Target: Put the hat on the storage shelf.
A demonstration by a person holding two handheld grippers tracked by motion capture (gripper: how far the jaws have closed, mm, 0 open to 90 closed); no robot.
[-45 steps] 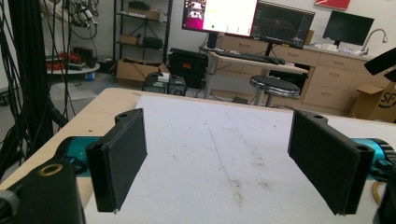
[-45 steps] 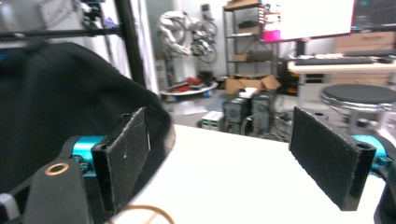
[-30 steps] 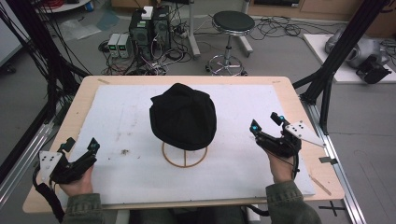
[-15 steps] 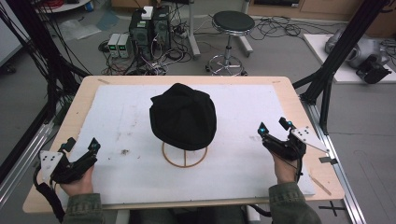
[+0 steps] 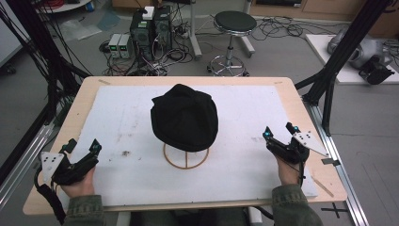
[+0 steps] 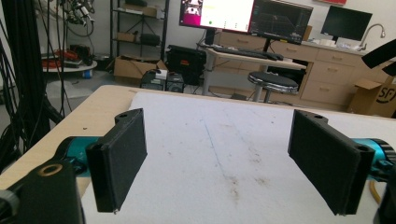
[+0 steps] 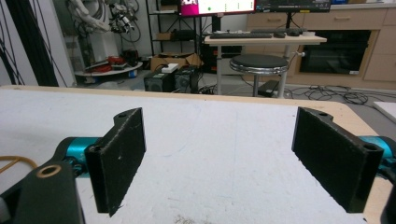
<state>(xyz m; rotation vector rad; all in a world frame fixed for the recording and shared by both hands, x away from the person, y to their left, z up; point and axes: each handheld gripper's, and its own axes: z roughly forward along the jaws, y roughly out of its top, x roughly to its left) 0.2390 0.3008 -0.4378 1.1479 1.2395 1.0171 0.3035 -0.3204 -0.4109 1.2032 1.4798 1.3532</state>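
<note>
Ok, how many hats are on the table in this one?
1. A black hat sits on a wooden ring stand at the middle of the white mat, between the two grippers. Anything beneath the hat is hidden.

Both grippers: black bodies, flat black fingers (image 6: 122,158), teal collars behind them, grey triangular plate (image 5: 48,161), black cables. Olive sleeves (image 5: 294,207).

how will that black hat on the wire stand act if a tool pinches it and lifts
The black hat looks like soft cloth, so it would probably sag and crumple. It seems light. The thin round stand under it may tip or slide if pushed.
</note>
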